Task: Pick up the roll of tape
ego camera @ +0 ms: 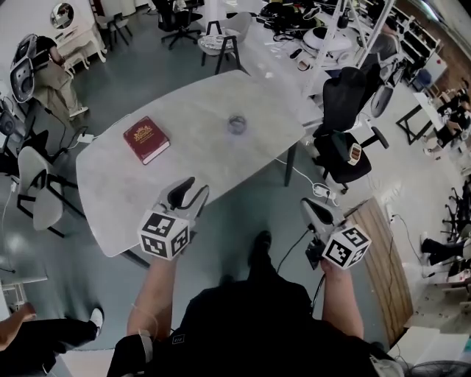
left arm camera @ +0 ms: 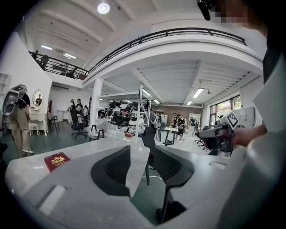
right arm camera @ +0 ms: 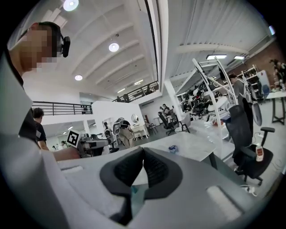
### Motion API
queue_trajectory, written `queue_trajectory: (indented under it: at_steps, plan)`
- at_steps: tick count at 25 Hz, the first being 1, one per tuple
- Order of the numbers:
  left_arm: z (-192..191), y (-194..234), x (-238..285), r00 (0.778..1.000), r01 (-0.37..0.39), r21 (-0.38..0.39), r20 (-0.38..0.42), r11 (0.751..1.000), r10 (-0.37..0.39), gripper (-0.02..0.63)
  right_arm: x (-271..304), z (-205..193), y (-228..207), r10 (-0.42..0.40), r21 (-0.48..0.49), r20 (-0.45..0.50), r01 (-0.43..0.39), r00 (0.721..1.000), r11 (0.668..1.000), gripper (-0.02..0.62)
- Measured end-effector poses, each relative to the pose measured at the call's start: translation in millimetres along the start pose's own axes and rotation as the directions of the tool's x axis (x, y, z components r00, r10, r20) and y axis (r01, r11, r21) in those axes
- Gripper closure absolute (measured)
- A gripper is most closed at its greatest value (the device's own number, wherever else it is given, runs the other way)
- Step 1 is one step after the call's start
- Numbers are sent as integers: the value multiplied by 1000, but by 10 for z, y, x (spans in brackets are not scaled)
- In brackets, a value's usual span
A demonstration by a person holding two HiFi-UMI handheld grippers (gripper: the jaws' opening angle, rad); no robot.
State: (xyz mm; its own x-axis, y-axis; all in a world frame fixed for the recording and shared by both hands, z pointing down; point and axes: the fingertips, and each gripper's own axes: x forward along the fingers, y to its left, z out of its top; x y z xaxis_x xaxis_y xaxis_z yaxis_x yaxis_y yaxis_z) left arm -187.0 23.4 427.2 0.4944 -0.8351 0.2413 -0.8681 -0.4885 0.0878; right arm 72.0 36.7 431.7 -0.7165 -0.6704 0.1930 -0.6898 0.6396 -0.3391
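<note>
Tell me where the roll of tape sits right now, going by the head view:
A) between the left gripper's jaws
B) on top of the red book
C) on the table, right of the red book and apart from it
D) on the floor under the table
C: the roll of tape lies on the bare table, to the right of the red book with open tabletop between them.

Grey floor, pale table, black office chairs, ceiling lights
</note>
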Motion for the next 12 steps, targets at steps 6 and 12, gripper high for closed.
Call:
queue_trajectory:
  at_steps: [6, 12]
  plan:
    - [167, 149, 758, 999, -43, -7, -17, 999, 43, 446, 325, 297, -768, 36, 12, 3, -36, 999, 999, 592]
    - [339, 231, 1684, 997, -59, -13, -46, 998, 58, 446, 728, 578, -1633, 64, 43, -15, -63, 998, 997, 592]
